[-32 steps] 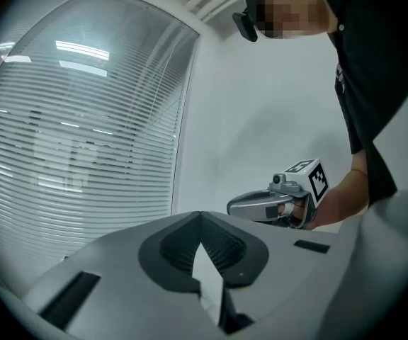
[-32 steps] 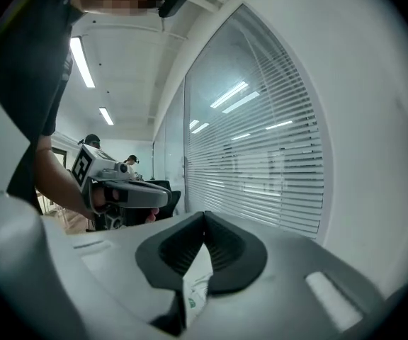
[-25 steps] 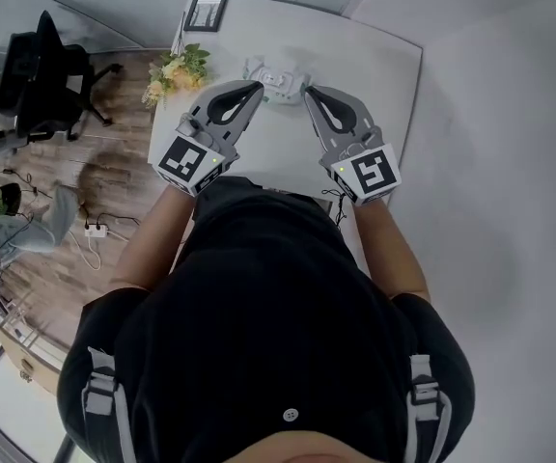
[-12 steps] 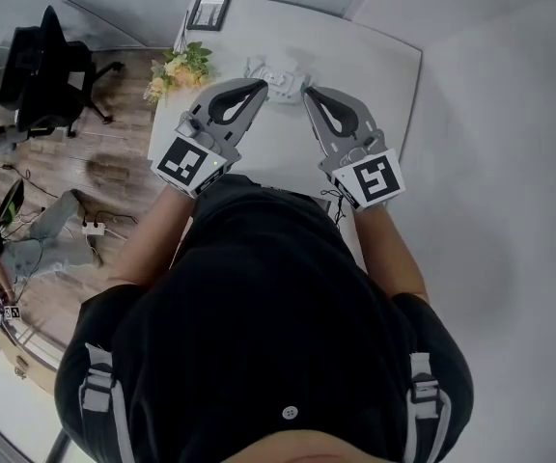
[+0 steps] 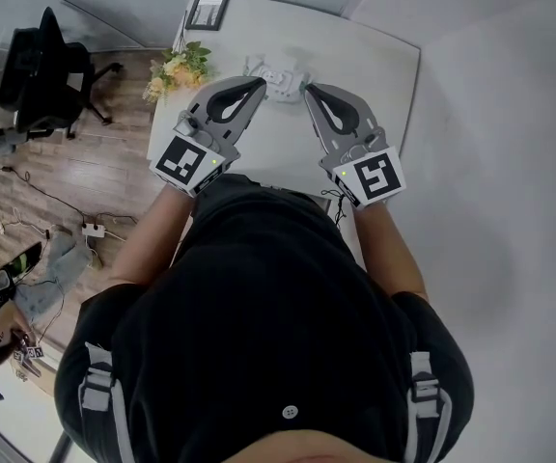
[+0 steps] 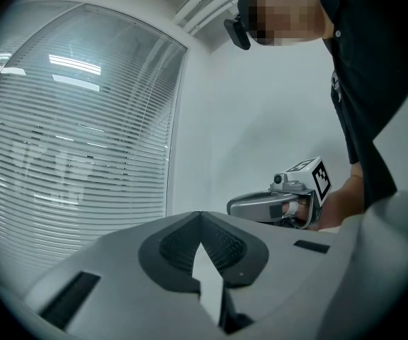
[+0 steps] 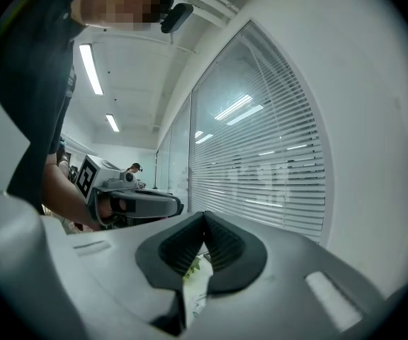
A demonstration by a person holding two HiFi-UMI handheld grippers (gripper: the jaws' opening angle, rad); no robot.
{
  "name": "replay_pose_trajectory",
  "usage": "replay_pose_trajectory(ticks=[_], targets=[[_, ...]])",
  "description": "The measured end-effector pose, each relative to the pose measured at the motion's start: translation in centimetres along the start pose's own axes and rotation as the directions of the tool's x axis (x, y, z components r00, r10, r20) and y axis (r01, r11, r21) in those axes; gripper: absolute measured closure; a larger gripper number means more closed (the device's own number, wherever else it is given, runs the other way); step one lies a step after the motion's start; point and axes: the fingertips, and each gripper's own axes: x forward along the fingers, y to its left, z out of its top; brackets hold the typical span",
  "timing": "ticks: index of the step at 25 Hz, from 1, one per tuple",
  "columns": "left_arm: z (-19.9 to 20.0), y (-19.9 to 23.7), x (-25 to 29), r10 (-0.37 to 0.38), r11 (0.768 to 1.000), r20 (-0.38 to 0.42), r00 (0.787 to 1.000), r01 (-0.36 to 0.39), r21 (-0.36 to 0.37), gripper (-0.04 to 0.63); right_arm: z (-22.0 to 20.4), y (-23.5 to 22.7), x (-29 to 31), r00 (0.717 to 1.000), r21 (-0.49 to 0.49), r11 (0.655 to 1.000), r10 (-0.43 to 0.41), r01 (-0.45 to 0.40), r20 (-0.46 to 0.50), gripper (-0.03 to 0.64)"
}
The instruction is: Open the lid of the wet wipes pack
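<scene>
Here left tongs (image 5: pixel 258 86), right tongs (image 5: pixel 308 90): closed

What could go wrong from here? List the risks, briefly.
The wet wipes pack lies loose on the table, held by neither gripper: tugging its lid may drag the whole pack.
The left gripper and right gripper are shut; they must open to catch the lid.
The flowers by the left gripper could get knocked.

Left gripper (image 5: pixel 258 86) and right gripper (image 5: pixel 308 89) were held level out front, tips angled toward each other, near but apart. Both pairs of jaws were pressed together with nothing between them. The forearms (image 5: pixel 152 231) were bare, reaching forward.
</scene>
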Motion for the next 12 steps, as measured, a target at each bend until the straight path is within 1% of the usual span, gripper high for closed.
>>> replay_pose_trajectory(ticks=[6,12], targets=[[-0.03,0.45,-0.16,0.014,1.0,0.0,1.0,-0.014,0.005,0.588,-0.33,0.02,-0.03,1.0,-0.001,1.0,-0.003,0.003,-0.011,0.606],[-0.6,0.54,-0.57,0.012,1.0,-0.014,1.0,-0.012,0.013,0.588,-0.34,0.47,0.18,1.0,-0.005,1.0,0.004,-0.004,-0.011,0.606]])
